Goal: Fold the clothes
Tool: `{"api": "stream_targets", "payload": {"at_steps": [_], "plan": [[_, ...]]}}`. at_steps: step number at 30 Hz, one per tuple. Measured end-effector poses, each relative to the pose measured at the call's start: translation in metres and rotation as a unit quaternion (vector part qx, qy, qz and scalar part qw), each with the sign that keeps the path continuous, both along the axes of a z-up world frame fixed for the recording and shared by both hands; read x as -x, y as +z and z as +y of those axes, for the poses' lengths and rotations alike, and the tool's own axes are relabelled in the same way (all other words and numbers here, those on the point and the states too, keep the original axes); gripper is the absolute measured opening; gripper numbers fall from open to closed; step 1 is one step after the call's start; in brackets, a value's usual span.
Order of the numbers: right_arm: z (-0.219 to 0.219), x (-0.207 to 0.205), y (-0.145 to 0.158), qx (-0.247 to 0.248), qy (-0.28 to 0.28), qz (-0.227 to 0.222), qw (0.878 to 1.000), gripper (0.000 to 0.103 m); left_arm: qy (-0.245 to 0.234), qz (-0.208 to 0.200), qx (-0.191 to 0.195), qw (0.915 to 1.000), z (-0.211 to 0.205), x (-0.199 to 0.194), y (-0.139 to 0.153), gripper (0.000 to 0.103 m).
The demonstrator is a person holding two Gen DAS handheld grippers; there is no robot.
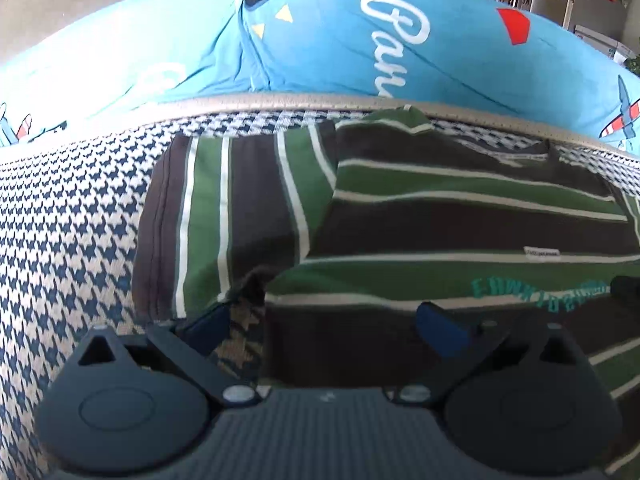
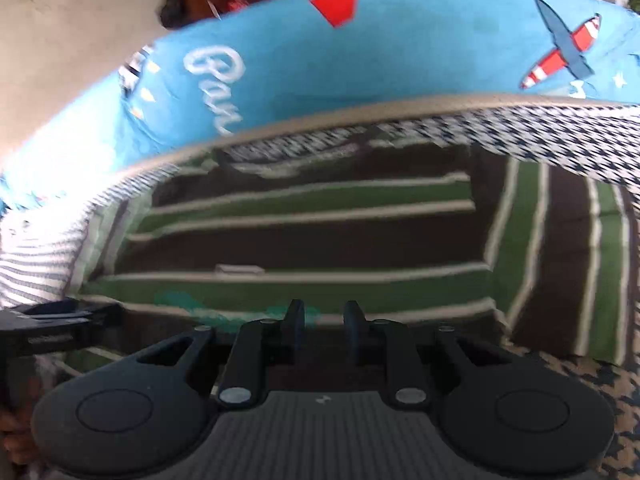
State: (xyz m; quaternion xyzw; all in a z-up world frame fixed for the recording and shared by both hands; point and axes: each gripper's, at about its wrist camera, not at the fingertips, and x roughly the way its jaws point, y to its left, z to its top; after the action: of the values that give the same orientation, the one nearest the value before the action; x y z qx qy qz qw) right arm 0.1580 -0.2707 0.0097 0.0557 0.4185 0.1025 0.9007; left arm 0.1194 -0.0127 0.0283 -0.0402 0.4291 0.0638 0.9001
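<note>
The shirt lies flat on the checked cover, sleeves at nine and three, ready for folding. Left gripper hovers wide, empty; right gripper narrow, empty.

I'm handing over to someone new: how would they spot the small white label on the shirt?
Find the bed with the houndstooth cover; on it lies a striped shirt in green, dark brown and white. The label is a small white rectangle on a thin white stripe, just above the teal lettering, the only tag there.
</note>
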Motion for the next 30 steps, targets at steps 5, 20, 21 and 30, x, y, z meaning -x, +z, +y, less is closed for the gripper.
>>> {"api": "stream_targets", "payload": {"at_steps": [5, 20, 21, 30], "plan": [[-0.022, -0.004, -0.008, 0.008, -0.048, 0.006, 0.999, 0.000, 0.018, 0.002, -0.014, 0.9997, 0.007, 0.000, -0.004, 0.103], [-0.036, -0.004, -0.013, 0.022, -0.085, -0.007, 0.996, 0.000, 0.043, -0.005, -0.043, 0.9982, 0.031, 0.011, -0.005, 0.103], [-0.035, -0.004, -0.012, 0.023, -0.088, -0.008, 0.996, 0.000, 0.039, -0.008, -0.053, 0.9978, 0.029, 0.012, -0.005, 0.103], [-0.037, 0.022, 0.003, -0.041, -0.103, -0.013, 0.994, 0.008, 0.017, -0.031, -0.017, 0.9992, 0.012, 0.027, 0.025, 0.103]]}}
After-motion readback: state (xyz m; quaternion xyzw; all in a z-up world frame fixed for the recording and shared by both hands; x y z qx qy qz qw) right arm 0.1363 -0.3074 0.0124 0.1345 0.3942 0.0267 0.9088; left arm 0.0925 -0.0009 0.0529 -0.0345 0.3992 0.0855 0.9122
